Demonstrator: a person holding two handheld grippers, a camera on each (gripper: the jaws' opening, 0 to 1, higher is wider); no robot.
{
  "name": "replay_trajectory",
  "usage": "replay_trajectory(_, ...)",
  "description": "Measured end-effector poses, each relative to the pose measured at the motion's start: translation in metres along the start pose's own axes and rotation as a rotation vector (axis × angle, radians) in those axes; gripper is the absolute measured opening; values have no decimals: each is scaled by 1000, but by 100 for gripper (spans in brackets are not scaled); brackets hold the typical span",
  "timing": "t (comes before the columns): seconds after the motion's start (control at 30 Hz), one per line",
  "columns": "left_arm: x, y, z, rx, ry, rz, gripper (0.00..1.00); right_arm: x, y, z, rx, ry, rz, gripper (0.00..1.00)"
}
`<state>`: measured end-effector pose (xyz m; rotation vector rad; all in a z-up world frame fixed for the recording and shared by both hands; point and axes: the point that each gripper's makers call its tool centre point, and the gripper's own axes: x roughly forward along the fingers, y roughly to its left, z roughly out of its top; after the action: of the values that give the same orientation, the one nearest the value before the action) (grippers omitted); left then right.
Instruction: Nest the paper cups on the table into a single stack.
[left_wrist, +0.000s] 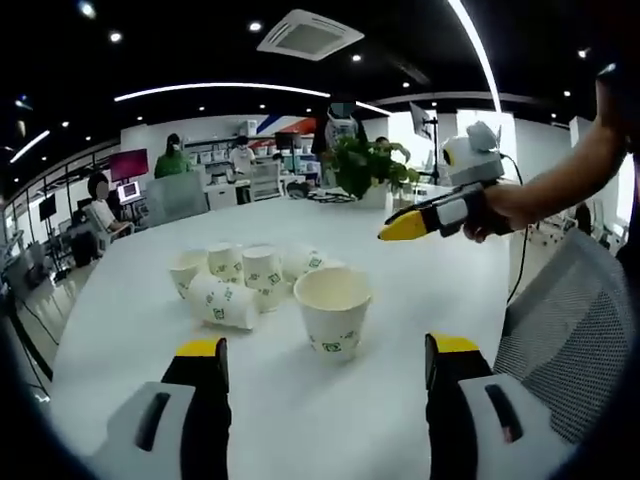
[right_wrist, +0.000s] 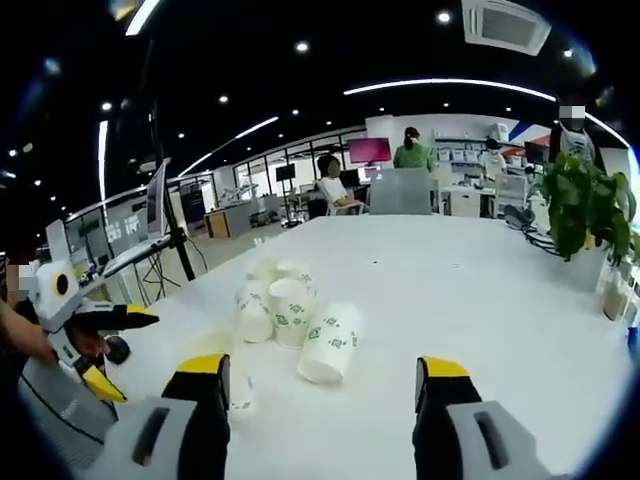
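Paper cups (left_wrist: 245, 280) lay clustered mid-table (left_wrist: 420, 300), one upright cup (left_wrist: 333, 310) at twelve o'clock of the left gripper (left_wrist: 325, 365), the rest tumbled toward ten. Both the left and the right gripper (right_wrist: 322, 385) stood released, holding nothing. Cups judged light, thin-walled, easily crushed: take gently at the rim; the rear cups overlapped, count unclear.

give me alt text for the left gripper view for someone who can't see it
A cluster of white paper cups sits on a white table, the nearest cup upright, another cup on its side. The left gripper is open and empty in front. The right gripper, held by a hand, comes in from the right.
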<state>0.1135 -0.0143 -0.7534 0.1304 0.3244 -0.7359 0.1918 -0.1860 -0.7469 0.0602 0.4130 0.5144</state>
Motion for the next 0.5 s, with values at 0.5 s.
replay_trajectory(0.5,1,-2,-1,-41,4,6,85,32,-18,-13,5,63,0,71)
